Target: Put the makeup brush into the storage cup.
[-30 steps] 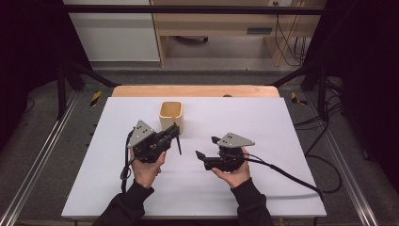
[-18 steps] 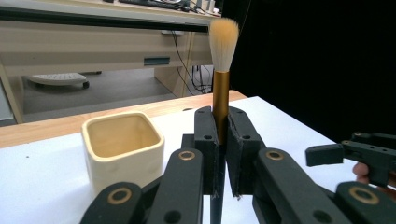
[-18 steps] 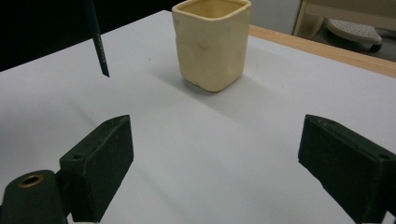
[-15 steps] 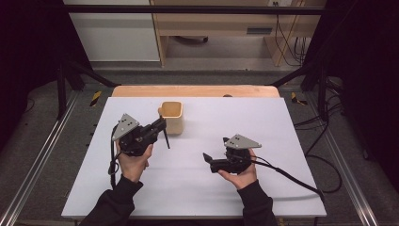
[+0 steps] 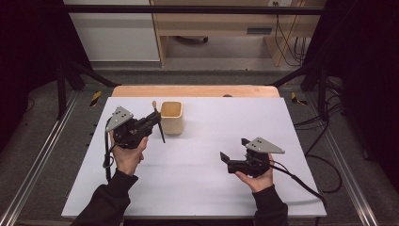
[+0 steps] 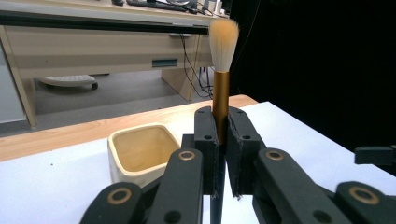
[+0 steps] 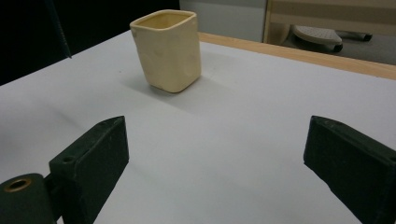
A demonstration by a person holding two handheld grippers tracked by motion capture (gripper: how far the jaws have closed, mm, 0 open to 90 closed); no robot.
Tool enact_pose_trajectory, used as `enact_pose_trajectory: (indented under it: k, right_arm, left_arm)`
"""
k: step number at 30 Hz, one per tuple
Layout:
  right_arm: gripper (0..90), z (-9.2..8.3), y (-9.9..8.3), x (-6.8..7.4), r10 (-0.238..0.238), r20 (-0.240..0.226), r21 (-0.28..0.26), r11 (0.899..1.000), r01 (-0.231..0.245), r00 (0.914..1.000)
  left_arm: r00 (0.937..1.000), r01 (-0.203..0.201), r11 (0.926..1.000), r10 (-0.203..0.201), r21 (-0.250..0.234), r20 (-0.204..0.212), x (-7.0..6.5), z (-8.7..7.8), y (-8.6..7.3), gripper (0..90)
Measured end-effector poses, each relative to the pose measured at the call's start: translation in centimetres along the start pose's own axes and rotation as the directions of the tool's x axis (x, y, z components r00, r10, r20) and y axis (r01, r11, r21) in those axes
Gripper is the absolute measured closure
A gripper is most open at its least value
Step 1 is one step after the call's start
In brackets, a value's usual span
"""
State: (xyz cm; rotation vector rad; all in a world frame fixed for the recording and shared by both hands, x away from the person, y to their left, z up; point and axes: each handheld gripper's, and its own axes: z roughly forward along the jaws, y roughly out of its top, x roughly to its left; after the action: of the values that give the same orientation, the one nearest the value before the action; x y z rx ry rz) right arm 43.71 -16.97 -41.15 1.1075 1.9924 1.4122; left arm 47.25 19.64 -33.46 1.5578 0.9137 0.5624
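My left gripper (image 5: 154, 118) is shut on a brush (image 5: 161, 133) and holds it upright just left of a cream square cup (image 5: 171, 117). In the left gripper view the gold ferrule and tan bristles of the brush (image 6: 221, 70) rise from between the closed jaws of the left gripper (image 6: 222, 119), with the cup (image 6: 140, 151) behind them to the left. My right gripper (image 5: 234, 149) is at the near right of the white tabletop (image 5: 211, 183). Its jaws have just been opening and now stand wide apart with nothing between them. From the right gripper (image 7: 217, 128), the cup (image 7: 168, 49) stands farther off.
A wooden table edge (image 5: 193, 91) runs along the back, with a desk (image 5: 211, 28) on the floor beyond it. Cables (image 5: 324, 155) trail at the right, and metal rails (image 5: 37, 169) flank the table. A cable runs from the right gripper over the near right corner.
The left hand has carried the brush to the left and a little farther away, ending beside the cup. The right hand has shifted right, and its jaws stand wider apart.
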Motion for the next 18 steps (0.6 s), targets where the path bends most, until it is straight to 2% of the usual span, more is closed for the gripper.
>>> enact_pose_trajectory:
  k: [8, 18]
  right_arm:
    - [7.5, -1.1, -0.9, -1.2, 0.023, 0.037, -0.01, 1.0, -0.023, 0.9991]
    - [7.3, -1.6, -1.5, -1.9, 0.03, 0.057, -0.008, 1.0, -0.03, 0.9979]
  left_arm:
    - [0.9999, -0.015, 0.9999, 0.015, 0.002, -0.003, 0.5, 0.7, 1.1, 83.0]
    - [0.9979, -0.062, 0.998, 0.063, 0.009, -0.019, 0.7, 2.0, 2.6, 83.0]
